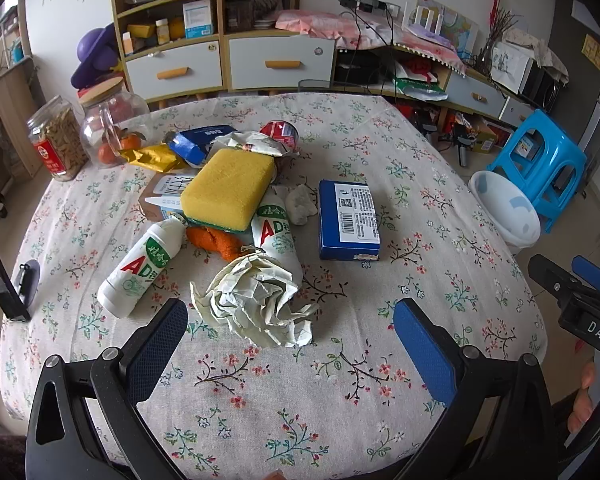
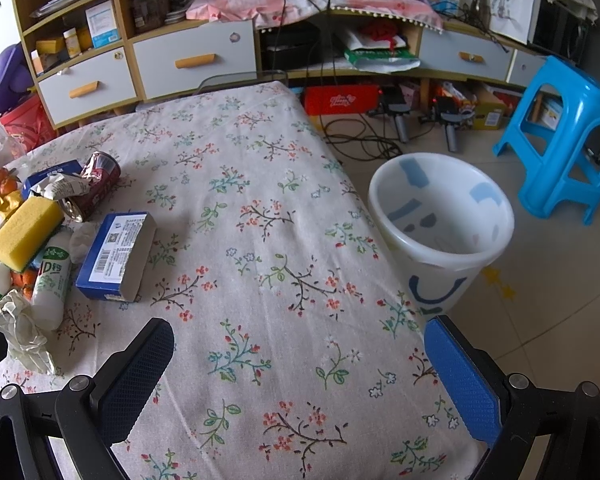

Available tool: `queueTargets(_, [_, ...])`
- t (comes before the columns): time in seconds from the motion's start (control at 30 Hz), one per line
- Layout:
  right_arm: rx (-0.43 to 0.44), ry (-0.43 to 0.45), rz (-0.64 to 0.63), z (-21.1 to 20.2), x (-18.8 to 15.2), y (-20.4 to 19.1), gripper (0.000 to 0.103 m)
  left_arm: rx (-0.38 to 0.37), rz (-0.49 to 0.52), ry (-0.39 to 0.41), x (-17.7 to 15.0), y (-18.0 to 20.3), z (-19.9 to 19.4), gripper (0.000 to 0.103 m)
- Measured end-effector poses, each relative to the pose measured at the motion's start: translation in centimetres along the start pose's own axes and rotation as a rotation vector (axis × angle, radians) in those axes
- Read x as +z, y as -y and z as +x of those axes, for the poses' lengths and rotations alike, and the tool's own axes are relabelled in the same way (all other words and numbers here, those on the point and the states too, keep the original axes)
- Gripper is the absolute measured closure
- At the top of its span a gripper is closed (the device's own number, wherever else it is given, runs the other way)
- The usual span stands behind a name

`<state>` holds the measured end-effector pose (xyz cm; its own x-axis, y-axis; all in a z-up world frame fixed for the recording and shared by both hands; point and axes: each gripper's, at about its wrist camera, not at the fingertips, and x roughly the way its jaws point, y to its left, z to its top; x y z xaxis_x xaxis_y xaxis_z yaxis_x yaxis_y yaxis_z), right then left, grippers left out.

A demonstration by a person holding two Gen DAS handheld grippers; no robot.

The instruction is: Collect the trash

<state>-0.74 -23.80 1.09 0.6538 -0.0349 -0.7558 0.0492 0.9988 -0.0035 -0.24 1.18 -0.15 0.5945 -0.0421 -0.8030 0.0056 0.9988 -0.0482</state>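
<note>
**Trash piled on the table, bin standing beside it**

The left gripper (image 1: 290,344) is hovering low over the floral tablecloth (image 1: 440,168) with its jaws spread wide, gripping nothing; the crumpled paper (image 1: 260,304) is lying just ahead, between the line of its fingers but not touched. The right gripper (image 2: 300,380) is likewise hanging released and empty over a bare stretch of cloth near the table's edge.

The trash is sitting in a loose heap: a yellow sponge (image 1: 228,188) is resting on top of a brown carton (image 1: 160,192), two white AD bottles (image 1: 140,268) are lying on their sides either side of a scrap of orange peel (image 1: 220,242), and a blue box (image 1: 348,220) is lying flat just right of the heap. Behind the sponge, a crushed red can (image 2: 96,188) is lying on its side next to a crumpled wrapper (image 1: 256,144).

The white waste bin (image 2: 440,240) is standing on the floor just beside the table; its inside is showing only its printed blue patches, and I cannot tell whether anything is lying at the bottom. At the far left of the table, a lidded glass jar (image 1: 112,128) is holding oranges, and a plastic jar (image 1: 56,144) beside it is filled with tan snack pieces. A blue stool (image 2: 564,136) is standing beyond the bin.
</note>
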Motion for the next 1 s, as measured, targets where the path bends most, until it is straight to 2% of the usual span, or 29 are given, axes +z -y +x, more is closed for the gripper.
queueTargets(0.77, [-0.001, 0.001, -0.004, 0.1, -0.2, 0.0, 0.0, 0.007, -0.015, 0.011, 0.2, -0.9, -0.5, 0.0])
queueTargets(1.0, [0.01, -0.035, -0.002, 0.4, 1.0, -0.7, 0.0, 0.008, -0.007, -0.013, 2.1, -2.9, -0.4, 0.0])
